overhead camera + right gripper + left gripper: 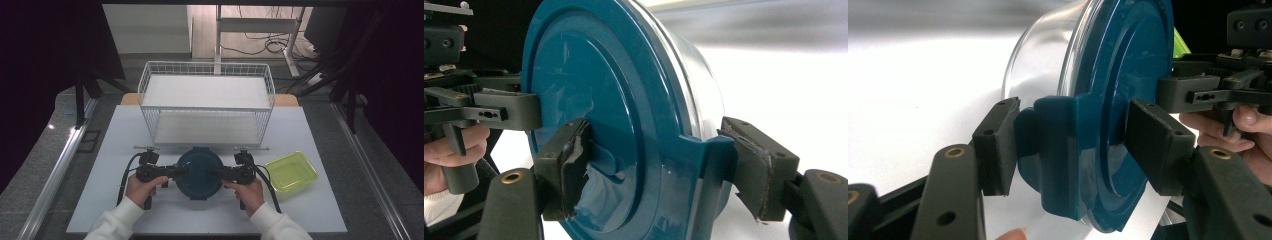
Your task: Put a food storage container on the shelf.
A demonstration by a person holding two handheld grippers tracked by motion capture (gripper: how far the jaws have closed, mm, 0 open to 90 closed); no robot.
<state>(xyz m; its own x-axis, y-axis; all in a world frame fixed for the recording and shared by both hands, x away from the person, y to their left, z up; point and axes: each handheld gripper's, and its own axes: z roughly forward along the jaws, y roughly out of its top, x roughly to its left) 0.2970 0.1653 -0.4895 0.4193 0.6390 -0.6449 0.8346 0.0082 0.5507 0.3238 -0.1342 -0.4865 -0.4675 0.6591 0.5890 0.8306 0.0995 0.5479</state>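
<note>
Teal round plastic lid on a clear glass container: left hand-held gripper and right hand-held gripper each clamp an opposite latch tab, likely to lift it level.

Looks like a lab or test room set up for recording, not a home. Plain white desk ringed by dark curtains and metal rails on a grey speckled floor. Behind it, a bare desk frame with loose cables on wooden flooring. Staged props only: wire basket, lidded container, green tray.
</note>
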